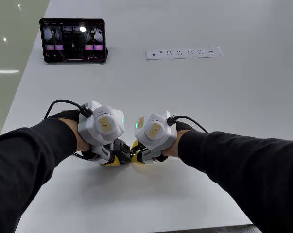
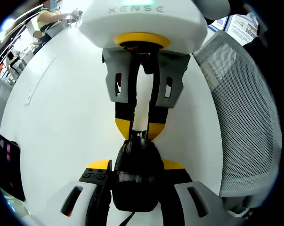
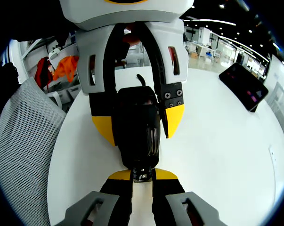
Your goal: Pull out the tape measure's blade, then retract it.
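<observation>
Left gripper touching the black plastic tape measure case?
Touching. Left gripper view: the left gripper clamps the black plastic tape measure case between both yellow-tipped jaws.

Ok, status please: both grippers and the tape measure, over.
Left gripper shut on tape measure. Right gripper shut on blade tip. Blade not yet drawn out. Tablet, power strip far across table.

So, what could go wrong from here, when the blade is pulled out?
1. The right tool pinches only the small blade tip; it may slip off as the pull starts.
2. The left tool holds the rounded black tape measure by its sides; a hard or crooked pull might twist it loose in the jaws.
</observation>
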Tool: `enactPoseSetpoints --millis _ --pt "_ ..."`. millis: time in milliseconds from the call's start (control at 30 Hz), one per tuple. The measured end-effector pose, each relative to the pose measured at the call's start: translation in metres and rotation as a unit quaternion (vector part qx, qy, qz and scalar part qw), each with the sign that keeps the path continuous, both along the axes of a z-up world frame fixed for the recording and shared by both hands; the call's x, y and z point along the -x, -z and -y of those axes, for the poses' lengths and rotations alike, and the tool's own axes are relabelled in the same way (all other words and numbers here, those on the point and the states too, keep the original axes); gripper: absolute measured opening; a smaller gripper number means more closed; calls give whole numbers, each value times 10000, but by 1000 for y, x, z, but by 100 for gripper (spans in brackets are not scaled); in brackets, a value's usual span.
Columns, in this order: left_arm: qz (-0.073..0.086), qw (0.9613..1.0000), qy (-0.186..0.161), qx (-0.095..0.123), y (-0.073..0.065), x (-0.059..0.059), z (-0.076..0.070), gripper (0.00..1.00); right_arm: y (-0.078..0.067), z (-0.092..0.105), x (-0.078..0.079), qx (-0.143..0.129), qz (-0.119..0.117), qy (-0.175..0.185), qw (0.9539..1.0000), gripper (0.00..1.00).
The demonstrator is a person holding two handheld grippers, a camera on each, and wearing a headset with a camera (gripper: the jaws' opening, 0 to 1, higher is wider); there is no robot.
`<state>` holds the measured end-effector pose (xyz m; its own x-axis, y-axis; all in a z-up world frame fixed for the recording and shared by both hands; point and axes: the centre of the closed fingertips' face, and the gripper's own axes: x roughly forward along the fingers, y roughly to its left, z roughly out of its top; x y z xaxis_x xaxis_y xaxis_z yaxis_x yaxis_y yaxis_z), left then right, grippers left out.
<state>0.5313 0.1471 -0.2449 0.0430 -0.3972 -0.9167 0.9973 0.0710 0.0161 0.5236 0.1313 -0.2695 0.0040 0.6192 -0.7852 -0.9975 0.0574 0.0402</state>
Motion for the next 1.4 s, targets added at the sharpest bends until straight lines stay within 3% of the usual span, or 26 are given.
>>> enactPoseSetpoints --millis 300,567,1400 --pt "58 9999 43 -83 0 0 -3 34 0 3 0 2 -8 22 10000 9" --pt "60 10000 27 -35 -1 -1 -3 34 0 6 0 -57 -96 87 9999 8" --pt "32 10000 -39 27 -1 -1 -1 34 1 26 0 -43 -47 114 9999 9"
